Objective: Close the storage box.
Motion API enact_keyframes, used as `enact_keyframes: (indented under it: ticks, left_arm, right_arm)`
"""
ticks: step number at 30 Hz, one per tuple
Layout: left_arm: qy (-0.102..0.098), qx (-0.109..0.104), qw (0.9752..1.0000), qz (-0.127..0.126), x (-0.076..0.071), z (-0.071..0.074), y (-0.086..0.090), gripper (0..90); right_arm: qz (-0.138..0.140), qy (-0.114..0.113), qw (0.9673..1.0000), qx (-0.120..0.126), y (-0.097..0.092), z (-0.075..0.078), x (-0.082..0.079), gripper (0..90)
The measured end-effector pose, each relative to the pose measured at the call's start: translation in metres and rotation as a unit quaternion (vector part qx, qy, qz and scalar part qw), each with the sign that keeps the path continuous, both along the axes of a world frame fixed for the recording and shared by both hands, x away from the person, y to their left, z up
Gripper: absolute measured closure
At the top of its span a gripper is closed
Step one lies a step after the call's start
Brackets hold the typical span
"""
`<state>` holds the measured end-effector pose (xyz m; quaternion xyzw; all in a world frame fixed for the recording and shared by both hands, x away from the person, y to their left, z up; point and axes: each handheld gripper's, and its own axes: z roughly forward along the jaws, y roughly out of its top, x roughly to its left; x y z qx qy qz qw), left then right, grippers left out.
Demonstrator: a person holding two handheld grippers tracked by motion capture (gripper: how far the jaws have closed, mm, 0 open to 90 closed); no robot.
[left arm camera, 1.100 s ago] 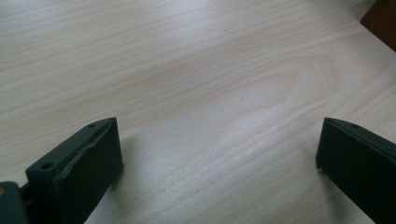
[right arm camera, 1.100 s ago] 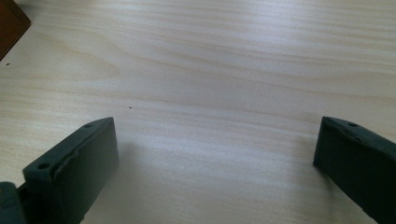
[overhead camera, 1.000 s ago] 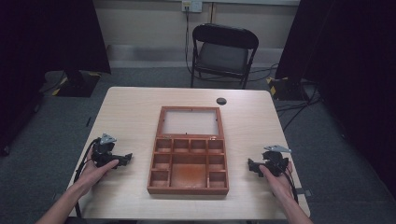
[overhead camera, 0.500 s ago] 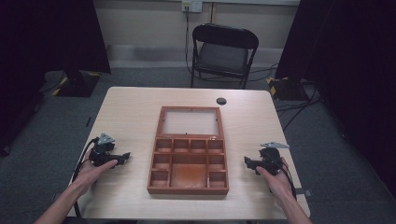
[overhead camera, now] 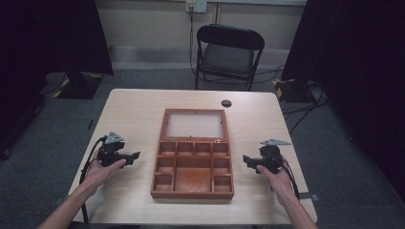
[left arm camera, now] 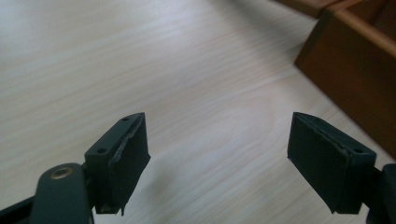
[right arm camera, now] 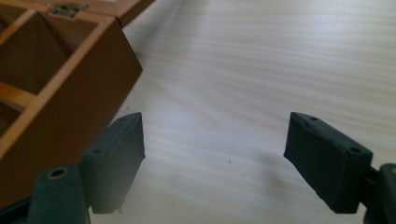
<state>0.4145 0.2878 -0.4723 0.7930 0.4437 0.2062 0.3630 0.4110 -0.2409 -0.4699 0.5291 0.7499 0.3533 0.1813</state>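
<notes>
An open wooden box with several empty compartments lies in the middle of the table, its glass-paned lid folded flat behind it. My left gripper hovers left of the box and points at its side wall. My right gripper hovers right of the box, whose corner and brass hinge are close by. Both pairs of jaws have just been closing a little. They still stand wide apart, and between them is bare tabletop in the left gripper and the right gripper.
A small black round thing lies on the light wooden table near its far edge. A black folding chair stands behind the table. Cables run across the floor at the right.
Both hands have lifted slightly off the table. The right gripper has shifted inward towards the box; the left has edged a little towards it too.
</notes>
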Motion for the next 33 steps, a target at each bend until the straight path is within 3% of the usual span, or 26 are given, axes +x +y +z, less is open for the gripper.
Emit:
enact_keyframes:
  ticks: [2,4,7,8,11,17,20,21,22,23,30,33]
  left_arm:
    - [-0.007,-0.003,1.0,-0.005,-0.001,0.003,-0.005,20.1]
    - [0.008,-0.007,0.9997,-0.02,0.002,0.006,-0.008,20.5]
    - [0.0,-0.011,0.9999,-0.011,0.006,0.012,-0.011,22.2]
    - [-0.001,-0.027,0.9996,-0.006,0.009,0.013,-0.014,23.6]
    - [0.01,-0.017,0.9996,-0.019,0.013,0.014,-0.017,22.3]
    - [-0.005,-0.02,0.9996,-0.02,0.02,0.018,-0.032,23.1]
    - [0.003,-0.015,0.9996,-0.023,0.024,0.02,-0.035,20.8]
    - [-0.01,-0.015,0.9997,-0.017,0.027,0.026,-0.036,20.6]
    - [-0.01,-0.015,0.9997,-0.017,0.027,0.026,-0.036,20.8]
    - [-0.013,-0.031,0.9994,-0.009,0.031,0.03,-0.037,21.2]
    - [-0.011,-0.037,0.9992,-0.003,0.051,0.04,-0.045,19.2]
    - [-0.004,-0.053,0.9986,-0.005,0.064,0.044,-0.051,17.4]
  right_arm:
    - [0.003,-0.003,0.9999,0.011,0.005,0.004,0.005,19.2]
    - [0.01,-0.003,0.9998,0.019,0.009,0.006,0.009,18.6]
    - [0.023,-0.011,0.9994,0.023,0.02,0.011,0.017,18.5]
    - [0.029,-0.013,0.9992,0.025,0.025,0.014,0.02,18.5]
    - [0.037,-0.018,0.9986,0.033,0.032,0.019,0.026,18.6]
    - [0.039,-0.028,0.9979,0.043,0.041,0.034,0.042,18.1]
    - [0.039,-0.033,0.9975,0.049,0.046,0.038,0.052,18.1]
    - [0.04,-0.033,0.9973,0.051,0.048,0.039,0.054,18.0]
    - [0.04,-0.033,0.9973,0.051,0.048,0.039,0.054,18.0]
    - [0.043,-0.034,0.9971,0.053,0.052,0.042,0.06,17.8]
    - [0.051,-0.033,0.9971,0.047,0.066,0.045,0.076,17.4]
    - [0.062,-0.031,0.9968,0.039,0.077,0.046,0.088,16.6]
